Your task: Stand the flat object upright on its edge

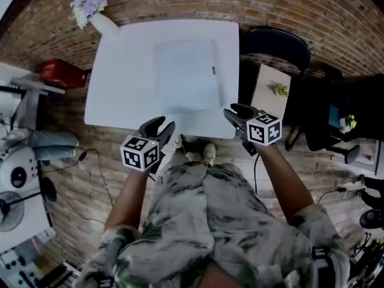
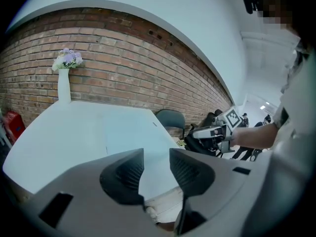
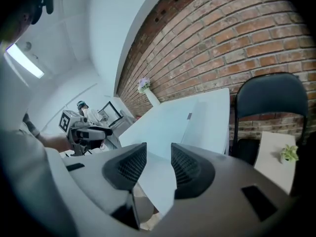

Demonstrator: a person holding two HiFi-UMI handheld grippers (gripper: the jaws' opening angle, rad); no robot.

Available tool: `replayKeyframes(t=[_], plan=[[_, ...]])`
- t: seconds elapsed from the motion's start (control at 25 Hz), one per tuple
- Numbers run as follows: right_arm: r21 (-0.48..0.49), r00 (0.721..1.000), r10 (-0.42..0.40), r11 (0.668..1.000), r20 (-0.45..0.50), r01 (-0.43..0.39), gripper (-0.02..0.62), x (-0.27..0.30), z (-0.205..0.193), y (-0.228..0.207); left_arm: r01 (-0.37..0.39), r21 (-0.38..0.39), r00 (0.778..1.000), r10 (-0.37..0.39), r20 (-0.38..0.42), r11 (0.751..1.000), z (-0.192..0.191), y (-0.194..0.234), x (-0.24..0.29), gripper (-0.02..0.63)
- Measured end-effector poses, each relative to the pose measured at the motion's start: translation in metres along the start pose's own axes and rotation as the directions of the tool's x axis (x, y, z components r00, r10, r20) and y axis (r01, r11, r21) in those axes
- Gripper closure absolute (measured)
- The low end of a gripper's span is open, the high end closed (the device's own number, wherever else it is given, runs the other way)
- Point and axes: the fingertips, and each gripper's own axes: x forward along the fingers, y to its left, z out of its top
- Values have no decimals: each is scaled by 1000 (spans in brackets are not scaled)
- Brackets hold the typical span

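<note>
A flat white board (image 1: 186, 75) lies face down in the middle of the white table (image 1: 120, 89), with a small dark tag on its right edge. My left gripper (image 1: 161, 126) hovers at the table's near edge, left of the board's near corner, open with nothing between its fingers. My right gripper (image 1: 236, 111) hangs at the table's near right corner, also open and empty. In the left gripper view the left gripper (image 2: 156, 158) points over the board (image 2: 128, 132). In the right gripper view the right gripper (image 3: 159, 153) looks across the board (image 3: 163, 125).
A white vase of flowers (image 1: 93, 12) stands at the table's far left corner. A black chair (image 1: 277, 45) and a small side table with a plant (image 1: 269, 89) are to the right. A red box (image 1: 61, 74) sits on the floor at left. The person's legs are below the near edge.
</note>
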Motion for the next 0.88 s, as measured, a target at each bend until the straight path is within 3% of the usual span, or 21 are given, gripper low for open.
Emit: replayKeyframes(t=[0.24, 0.68, 0.88], plan=[[64, 1000, -5, 998, -2, 5, 411, 11, 3, -30, -21, -16, 999, 20, -31, 1000, 14, 37, 26, 446], [112, 998, -16, 993, -55, 22, 385, 49, 26, -59, -8, -167, 998, -2, -59, 986, 25, 121, 73, 422], [128, 996, -10, 992, -90, 21, 380, 85, 42, -73, 9, -200, 996, -28, -88, 980, 26, 147, 92, 414]])
